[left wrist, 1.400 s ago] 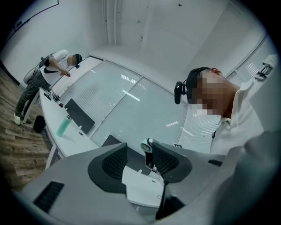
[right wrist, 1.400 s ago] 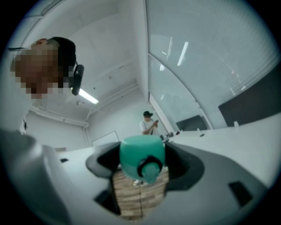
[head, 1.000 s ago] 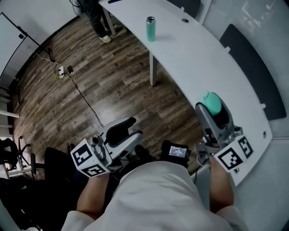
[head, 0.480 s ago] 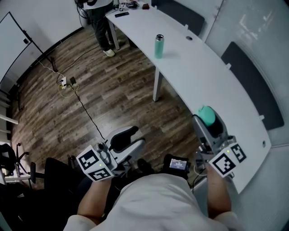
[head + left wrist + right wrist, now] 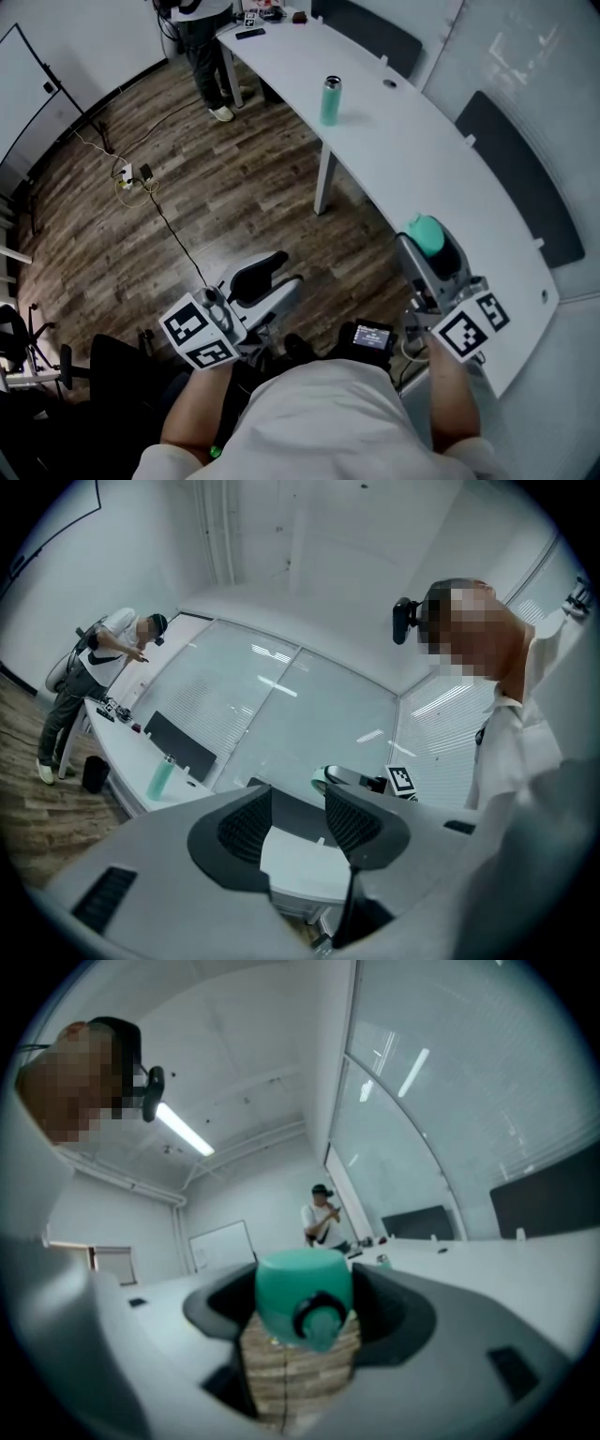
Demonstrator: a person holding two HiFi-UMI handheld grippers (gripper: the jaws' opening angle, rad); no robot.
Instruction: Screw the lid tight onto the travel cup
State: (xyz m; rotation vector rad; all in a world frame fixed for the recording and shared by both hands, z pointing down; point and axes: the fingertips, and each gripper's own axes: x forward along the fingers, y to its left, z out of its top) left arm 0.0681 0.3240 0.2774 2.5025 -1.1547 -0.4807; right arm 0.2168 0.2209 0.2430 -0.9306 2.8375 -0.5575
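The right claw [image 5: 305, 1316] pinches the teal lid [image 5: 427, 234] at lower right; the left claw [image 5: 298, 822] hangs spread, empty. The travel cup [image 5: 330, 99] stands upper centre on the curved white table [image 5: 412, 150], well apart: best brace it first, then seat the lid square. A wood floor [image 5: 141, 225] fills the left.

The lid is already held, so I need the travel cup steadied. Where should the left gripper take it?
Probably mid-body, coming in level from the floor side with the open left gripper. The travel cup stands upright, slim and round, near that edge of the white table, and its top must stay free for the lid.
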